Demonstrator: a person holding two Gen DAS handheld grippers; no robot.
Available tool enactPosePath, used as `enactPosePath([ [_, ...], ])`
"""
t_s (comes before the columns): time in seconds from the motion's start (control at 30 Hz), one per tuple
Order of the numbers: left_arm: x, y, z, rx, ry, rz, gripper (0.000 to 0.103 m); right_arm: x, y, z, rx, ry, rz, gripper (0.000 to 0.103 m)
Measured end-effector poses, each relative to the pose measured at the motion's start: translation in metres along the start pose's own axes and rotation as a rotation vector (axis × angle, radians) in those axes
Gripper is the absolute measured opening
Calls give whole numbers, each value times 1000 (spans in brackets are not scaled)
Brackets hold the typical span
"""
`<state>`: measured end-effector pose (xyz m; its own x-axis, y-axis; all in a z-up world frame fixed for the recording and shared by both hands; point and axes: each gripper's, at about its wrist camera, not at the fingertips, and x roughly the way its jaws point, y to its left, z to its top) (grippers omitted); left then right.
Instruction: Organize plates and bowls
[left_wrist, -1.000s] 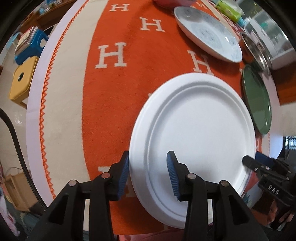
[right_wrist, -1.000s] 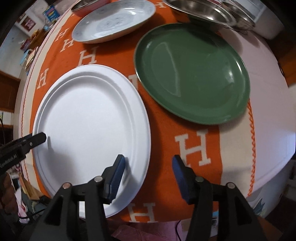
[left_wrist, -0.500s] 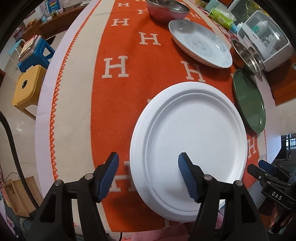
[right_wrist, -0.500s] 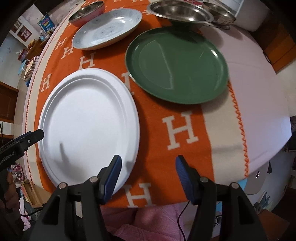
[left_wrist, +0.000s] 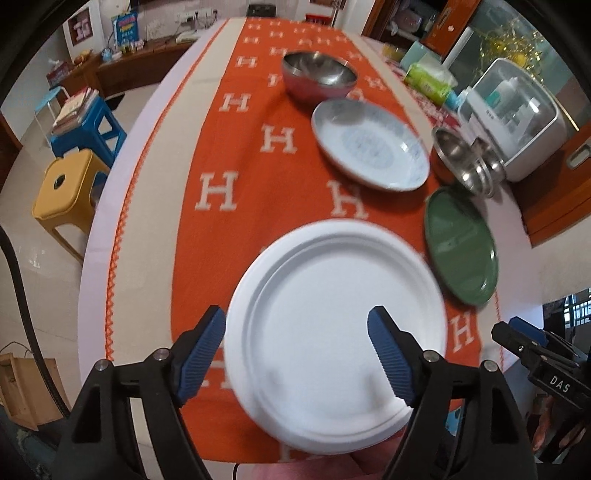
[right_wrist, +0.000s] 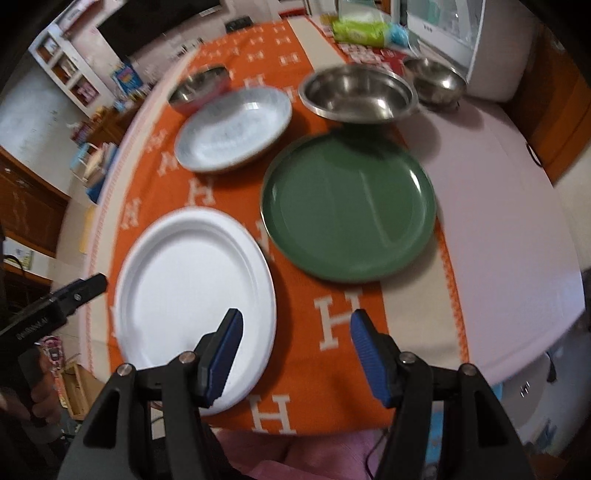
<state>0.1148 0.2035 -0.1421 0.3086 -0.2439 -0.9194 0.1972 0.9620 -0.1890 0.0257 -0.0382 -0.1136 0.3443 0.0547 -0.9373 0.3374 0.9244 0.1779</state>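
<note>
I am holding my left gripper above the near edge of the table, and its jaws are opening with nothing pressed between the blue ribbed pads; the white plate is lying flat on the cloth below them. My right gripper is hanging beside it with jaws apart and gripping nothing, one pad over the plate's right rim and the other over bare orange cloth.

The white plate is sitting at the near edge, and part of its rim may be jutting past it (I cannot tell for sure). It looks light, matte and thin, like moulded pulp with a stepped rim, so I am judging that a careless nudge could slide it off toward my lap, or that a hard pinch could bend its edge.

Just beyond it to the right, the green plate is resting glossy and shallow near the table's right edge; its slick, low rim may be slipping out of ribbed pads if I grip too shallowly. Further along, the pale patterned dish is sitting mid-table, glazed and likely breakable. Toward the far end the steel bowls are standing, one wide bowl just behind the green plate; these round, polished walls could be rolling or clattering if clipped.
</note>
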Motion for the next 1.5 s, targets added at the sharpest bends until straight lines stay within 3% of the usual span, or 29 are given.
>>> enactPosePath([
  [0.27,-19,-27,27,-22,-93,11,83,-13,-15,42,-16,-117,171,61],
  [0.43,-26,-35,45,-47,-139,27,88,-17,-24,62,-53,-145,248,62],
  [0.7,-19,-42,68,-117,-159,40,88,-16,-22,98,-172,-190,393,73],
  [1.03,0,-42,104,-171,-150,94,88,12,-8,136,-270,-200,438,73],
  [1.5,65,-30,157,-183,-58,133,88,76,-1,160,-174,-169,421,73],
])
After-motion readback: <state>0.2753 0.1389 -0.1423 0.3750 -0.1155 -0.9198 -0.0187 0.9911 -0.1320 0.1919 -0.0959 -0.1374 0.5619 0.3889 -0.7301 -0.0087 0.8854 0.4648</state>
